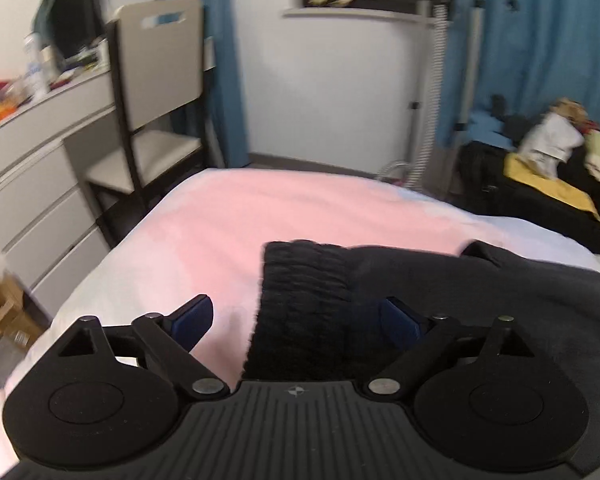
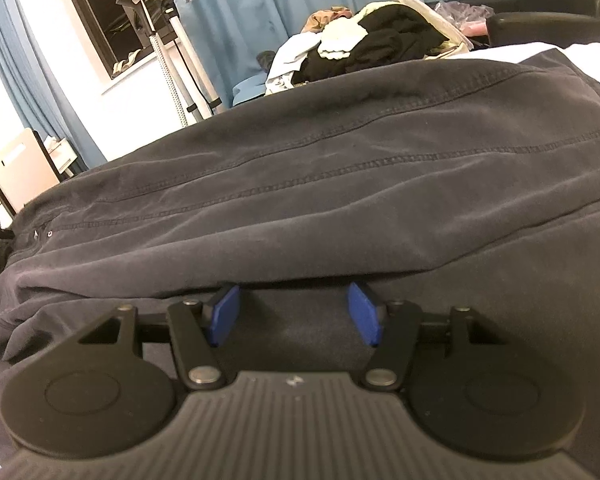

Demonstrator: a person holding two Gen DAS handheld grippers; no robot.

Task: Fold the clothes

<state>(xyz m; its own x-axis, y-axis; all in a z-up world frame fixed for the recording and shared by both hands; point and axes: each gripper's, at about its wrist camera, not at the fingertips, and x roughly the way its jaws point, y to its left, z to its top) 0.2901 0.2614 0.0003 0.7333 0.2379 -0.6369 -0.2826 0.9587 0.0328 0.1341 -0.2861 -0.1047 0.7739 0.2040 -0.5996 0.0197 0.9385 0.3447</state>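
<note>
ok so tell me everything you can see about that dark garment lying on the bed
The dark garment is charcoal, soft woven-looking cloth with rows of double stitching and small rivets near one end. It lies spread and rumpled on the pink and white bed, one fold raised. A black ribbed knit band forms its end. The open left gripper straddles that band; the open right gripper sits at a fold's edge.

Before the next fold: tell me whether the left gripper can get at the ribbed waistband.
Probably yes. The left gripper is open, the ribbed waistband already lies between its fingers on the bed, and nothing covers it.
</note>
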